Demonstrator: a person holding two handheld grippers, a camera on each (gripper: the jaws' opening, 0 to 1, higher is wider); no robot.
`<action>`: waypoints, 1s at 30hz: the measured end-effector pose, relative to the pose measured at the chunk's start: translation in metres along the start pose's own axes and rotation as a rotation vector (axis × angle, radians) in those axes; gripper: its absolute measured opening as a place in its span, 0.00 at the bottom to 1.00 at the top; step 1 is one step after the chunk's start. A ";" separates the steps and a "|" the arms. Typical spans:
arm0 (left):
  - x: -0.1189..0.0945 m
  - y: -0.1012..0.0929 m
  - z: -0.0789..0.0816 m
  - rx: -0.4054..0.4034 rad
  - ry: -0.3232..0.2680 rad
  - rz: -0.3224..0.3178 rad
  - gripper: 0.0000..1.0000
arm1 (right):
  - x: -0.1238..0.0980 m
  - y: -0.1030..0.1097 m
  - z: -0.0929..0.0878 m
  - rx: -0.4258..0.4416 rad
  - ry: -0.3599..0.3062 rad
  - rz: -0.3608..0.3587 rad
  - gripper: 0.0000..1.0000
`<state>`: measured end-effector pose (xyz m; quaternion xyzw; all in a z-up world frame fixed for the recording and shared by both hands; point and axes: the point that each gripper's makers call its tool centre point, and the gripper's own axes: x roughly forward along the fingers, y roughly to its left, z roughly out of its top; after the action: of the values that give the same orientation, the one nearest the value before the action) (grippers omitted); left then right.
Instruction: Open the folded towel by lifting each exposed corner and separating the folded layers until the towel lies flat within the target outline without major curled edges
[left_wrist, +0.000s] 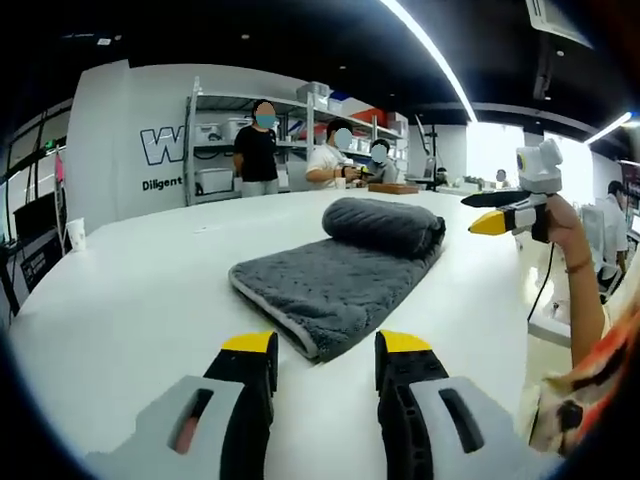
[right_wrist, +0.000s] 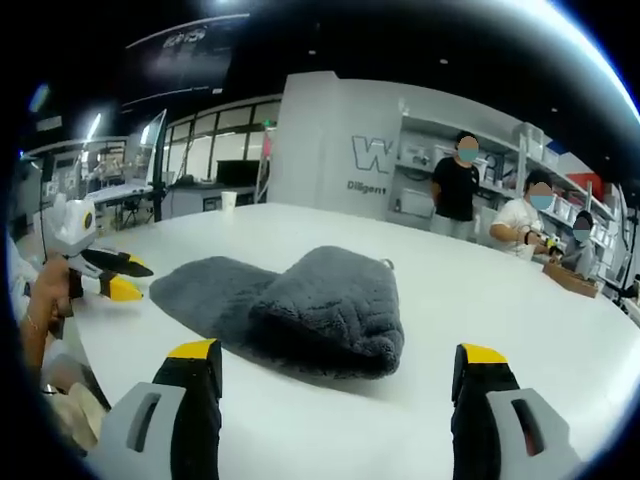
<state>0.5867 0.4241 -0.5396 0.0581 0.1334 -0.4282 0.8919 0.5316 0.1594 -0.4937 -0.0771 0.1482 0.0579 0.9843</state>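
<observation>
A dark grey fluffy towel (left_wrist: 345, 270) lies on the white table (left_wrist: 130, 300), flat at its near end and rolled into a thick bundle (left_wrist: 385, 225) at the far end. My left gripper (left_wrist: 325, 350) hangs open just short of the towel's near corner, touching nothing. In the right gripper view the same towel (right_wrist: 290, 305) shows its bulky folded end (right_wrist: 335, 310) nearest. My right gripper (right_wrist: 335, 360) stands wide open in front of that end. The right gripper (left_wrist: 500, 212) appears at the right of the left gripper view; the left gripper (right_wrist: 110, 278) appears at the left of the right gripper view.
Several people (left_wrist: 257, 150) stand or sit behind the table's far edge near metal shelves (left_wrist: 215, 140) with bins. A paper cup (left_wrist: 76, 233) stands at the table's left edge. A person's hand and sleeve (left_wrist: 580, 330) show at the right.
</observation>
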 end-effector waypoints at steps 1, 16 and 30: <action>0.000 0.001 0.000 0.001 0.001 0.002 0.36 | 0.000 0.000 0.000 0.001 0.001 0.000 0.95; 0.012 0.009 -0.003 0.043 0.023 -0.009 0.13 | 0.001 0.003 -0.001 -0.015 0.014 0.007 0.95; 0.017 0.010 -0.002 0.092 0.033 0.015 0.02 | -0.001 0.002 0.001 -0.016 0.005 0.004 0.94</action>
<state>0.6044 0.4184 -0.5463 0.1072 0.1276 -0.4264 0.8890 0.5308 0.1619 -0.4929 -0.0848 0.1503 0.0607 0.9831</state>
